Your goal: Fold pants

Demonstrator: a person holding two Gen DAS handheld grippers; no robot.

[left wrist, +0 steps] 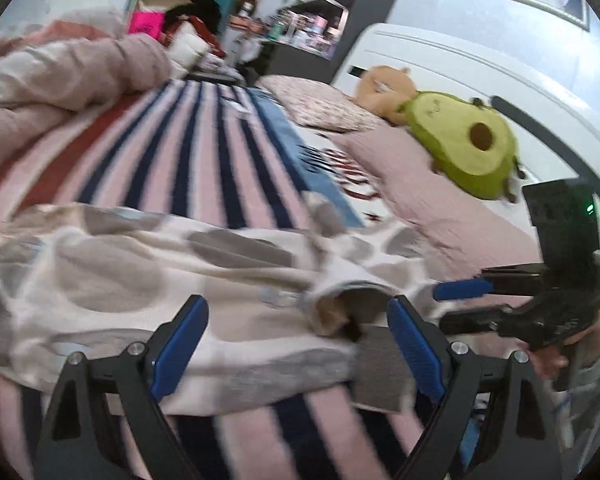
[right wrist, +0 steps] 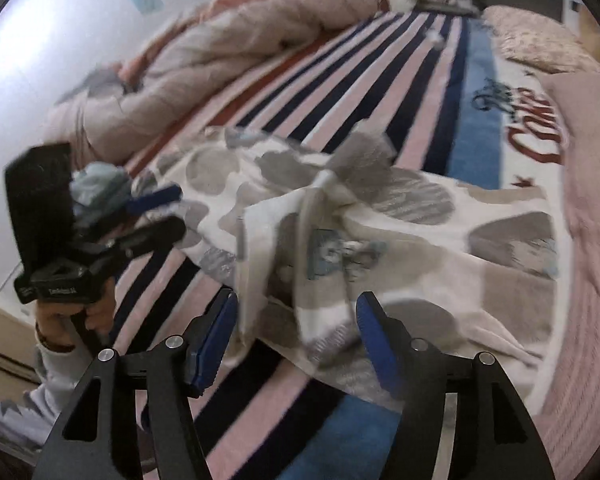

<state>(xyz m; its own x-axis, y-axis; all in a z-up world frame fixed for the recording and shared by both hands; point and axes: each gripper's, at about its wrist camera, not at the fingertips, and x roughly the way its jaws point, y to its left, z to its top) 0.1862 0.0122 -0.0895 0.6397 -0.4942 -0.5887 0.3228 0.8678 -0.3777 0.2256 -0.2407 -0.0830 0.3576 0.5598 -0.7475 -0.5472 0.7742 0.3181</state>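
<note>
Pants (left wrist: 148,280): crumpled, lower frame, on bed (left wrist: 204,144).
Left gripper (left wrist: 296,348): spread.
Right gripper (right wrist: 296,340): spread.
Risk: bunched cloth may fold crooked.

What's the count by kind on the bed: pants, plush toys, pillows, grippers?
Pants: 1, cream with grey patches, rumpled on the striped bedspread
Plush toys: 2, avocado and tan bear
Pillows: 1, floral pillow
Grippers: 2, left gripper and right gripper, both open
Total: 6
</note>
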